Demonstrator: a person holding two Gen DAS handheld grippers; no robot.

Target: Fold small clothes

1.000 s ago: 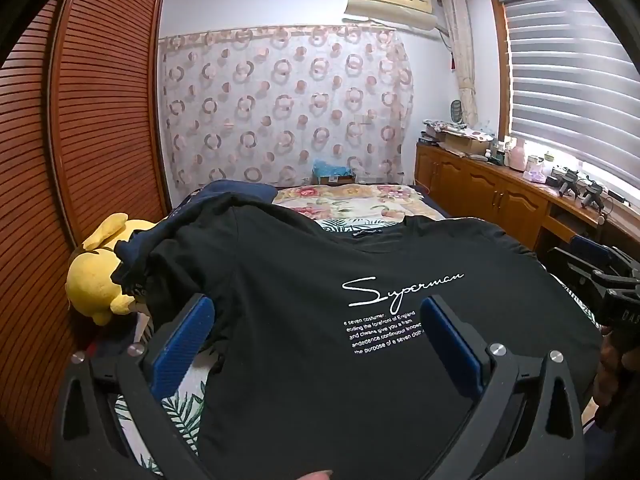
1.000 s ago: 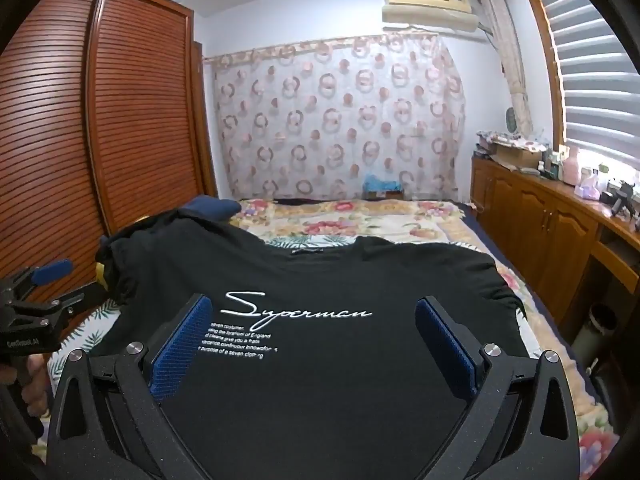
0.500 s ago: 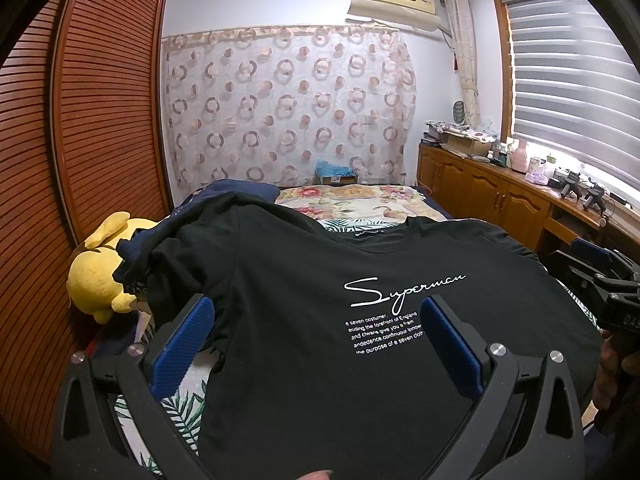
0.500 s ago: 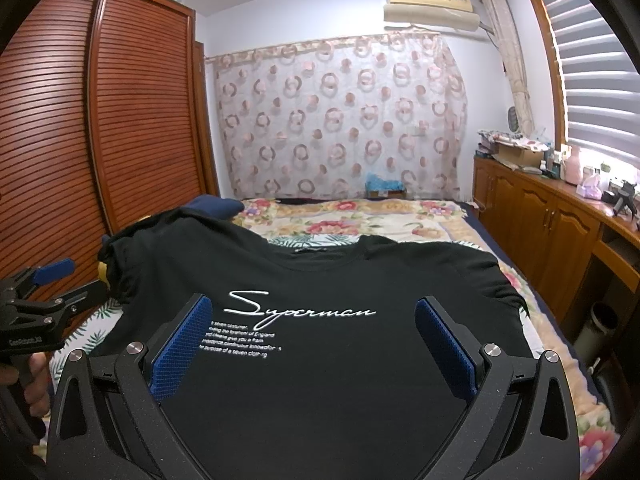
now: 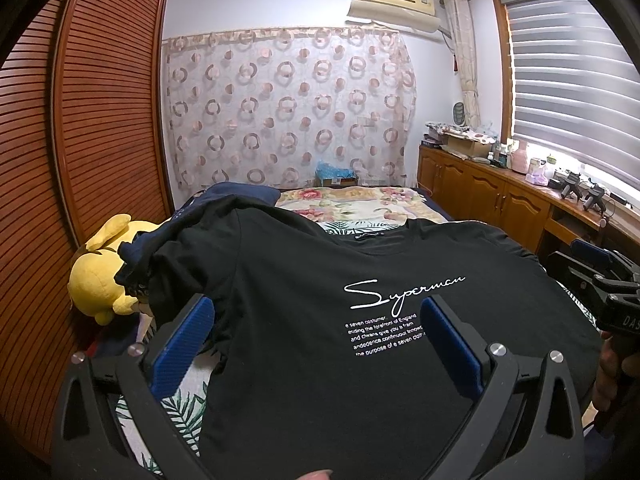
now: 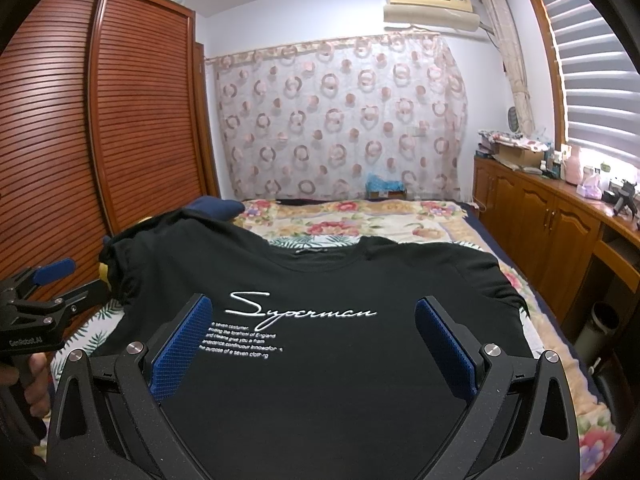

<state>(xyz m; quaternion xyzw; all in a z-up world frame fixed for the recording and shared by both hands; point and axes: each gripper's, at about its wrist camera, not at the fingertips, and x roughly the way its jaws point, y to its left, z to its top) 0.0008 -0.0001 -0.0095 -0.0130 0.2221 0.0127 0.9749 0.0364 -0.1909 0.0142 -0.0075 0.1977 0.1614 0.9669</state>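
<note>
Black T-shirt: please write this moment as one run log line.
black T-shirt flat on bed, unfolded | left hand-held gripper open | right hand-held gripper open

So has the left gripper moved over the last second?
Barely. The left gripper tilted slightly upward: the air conditioner sits a little lower in its view. Jaws open.

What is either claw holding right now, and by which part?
Nothing. The left claw and right claw are both open above the black T-shirt, which lies spread on the bed.
</note>
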